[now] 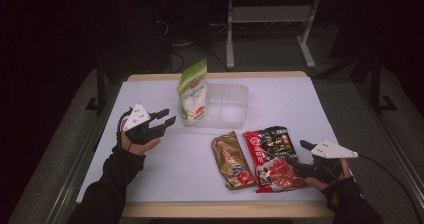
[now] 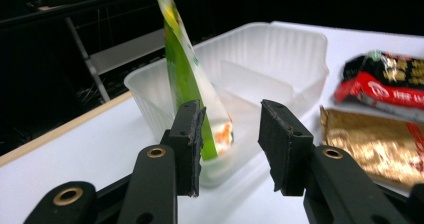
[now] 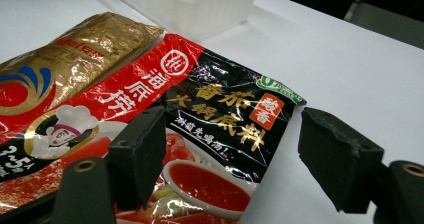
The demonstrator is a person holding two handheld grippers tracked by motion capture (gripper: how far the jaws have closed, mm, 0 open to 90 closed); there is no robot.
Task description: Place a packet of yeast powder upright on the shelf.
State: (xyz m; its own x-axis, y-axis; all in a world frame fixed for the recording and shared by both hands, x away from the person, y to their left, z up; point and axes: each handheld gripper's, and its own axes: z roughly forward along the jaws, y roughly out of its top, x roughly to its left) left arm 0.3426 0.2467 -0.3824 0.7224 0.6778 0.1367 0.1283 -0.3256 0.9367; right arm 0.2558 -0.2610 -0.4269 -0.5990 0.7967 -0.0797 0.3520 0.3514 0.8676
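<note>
Packing is under way: green pouch stands in the clear tub; left gripper empty, jaws parted. Right gripper, jaws apart, hovers over red packet, to be clamped next.

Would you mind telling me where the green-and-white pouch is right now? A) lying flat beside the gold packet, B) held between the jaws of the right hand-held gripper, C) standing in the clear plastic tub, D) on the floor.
C: the green-and-white pouch stands upright inside the clear plastic tub, at its left end.
</note>
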